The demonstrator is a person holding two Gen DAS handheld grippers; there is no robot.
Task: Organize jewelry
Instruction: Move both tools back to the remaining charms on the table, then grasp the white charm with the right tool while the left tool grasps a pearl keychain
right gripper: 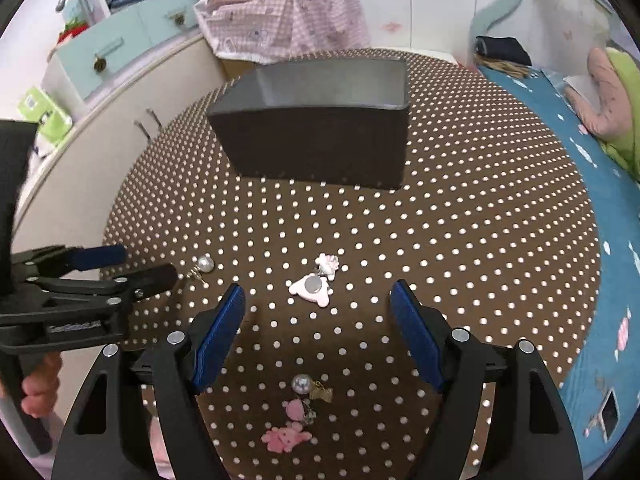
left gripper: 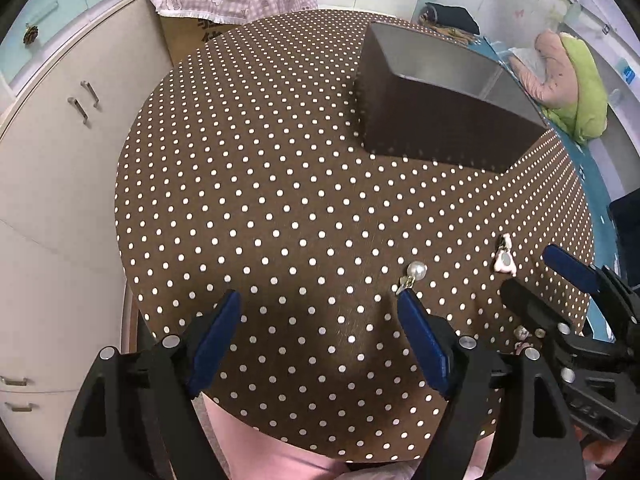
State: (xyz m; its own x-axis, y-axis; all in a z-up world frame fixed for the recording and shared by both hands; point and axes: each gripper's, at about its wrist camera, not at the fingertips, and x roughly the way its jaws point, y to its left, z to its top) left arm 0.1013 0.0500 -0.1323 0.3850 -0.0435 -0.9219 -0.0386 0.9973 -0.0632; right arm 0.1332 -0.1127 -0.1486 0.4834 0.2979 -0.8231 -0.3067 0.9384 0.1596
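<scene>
A pearl earring (left gripper: 414, 273) lies on the dotted table just ahead of my left gripper's right fingertip; it also shows in the right wrist view (right gripper: 204, 265). My left gripper (left gripper: 320, 300) is open and empty. A white-pink bear charm earring (right gripper: 314, 283) lies on the table just ahead of my open, empty right gripper (right gripper: 318, 292); it also shows in the left wrist view (left gripper: 504, 258). A second pearl earring (right gripper: 306, 385) and a pink bear earring (right gripper: 290, 426) lie under the right gripper. A dark open box (right gripper: 316, 136) stands farther back.
The round table (left gripper: 260, 184) has a brown cloth with white dots. A beige cabinet (left gripper: 52, 152) stands to the left. A bed with a blue sheet (right gripper: 600, 216) and a green and pink pillow lies to the right. A checked pink cloth (right gripper: 284, 16) hangs behind the table.
</scene>
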